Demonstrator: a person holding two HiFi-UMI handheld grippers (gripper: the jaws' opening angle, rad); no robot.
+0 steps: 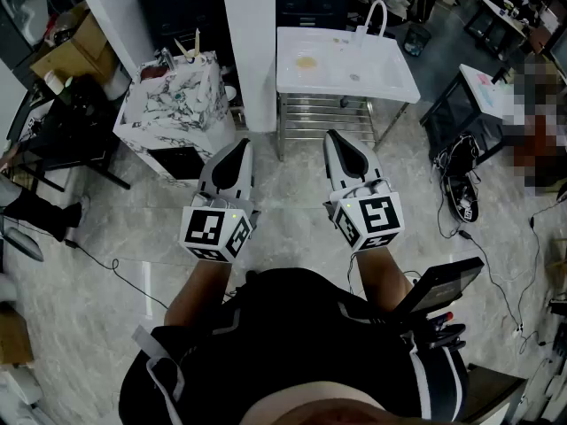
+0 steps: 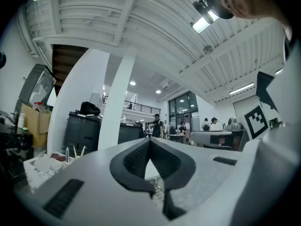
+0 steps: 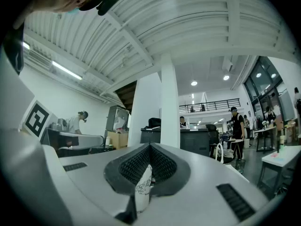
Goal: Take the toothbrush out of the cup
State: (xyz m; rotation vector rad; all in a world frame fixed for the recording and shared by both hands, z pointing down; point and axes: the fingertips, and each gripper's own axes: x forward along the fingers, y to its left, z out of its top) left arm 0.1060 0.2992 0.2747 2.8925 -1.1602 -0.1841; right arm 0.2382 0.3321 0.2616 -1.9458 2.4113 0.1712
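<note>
Left gripper (image 1: 236, 149) and right gripper (image 1: 337, 142) are held side by side in front of the person's body. Each has its jaws pressed together with nothing pinched. In both gripper views the dark pads are seen meeting at the tips. Through the slit under the right pads a sliver of marbled white is glimpsed, too narrow to be identified. Both wrists are hidden behind the marker cubes.

At 11 o'clock from the grippers, well apart from both, a marble-patterned cabinet (image 1: 173, 104) is seen. On its far edge the toothbrush (image 1: 196, 42) stands upright as a thin pale stick, with a second like it just beside. The cup around them is too small and cluttered to be told apart.

At 12 o'clock a white pillar (image 1: 252, 51) rises between the cabinet and a white sink (image 1: 394, 85) at 1 o'clock. The sink is carried on a metal rack (image 1: 323, 113), and its faucet (image 1: 372, 14) is set at the back rim. Beyond, desks are cut off by the upper edge.
</note>
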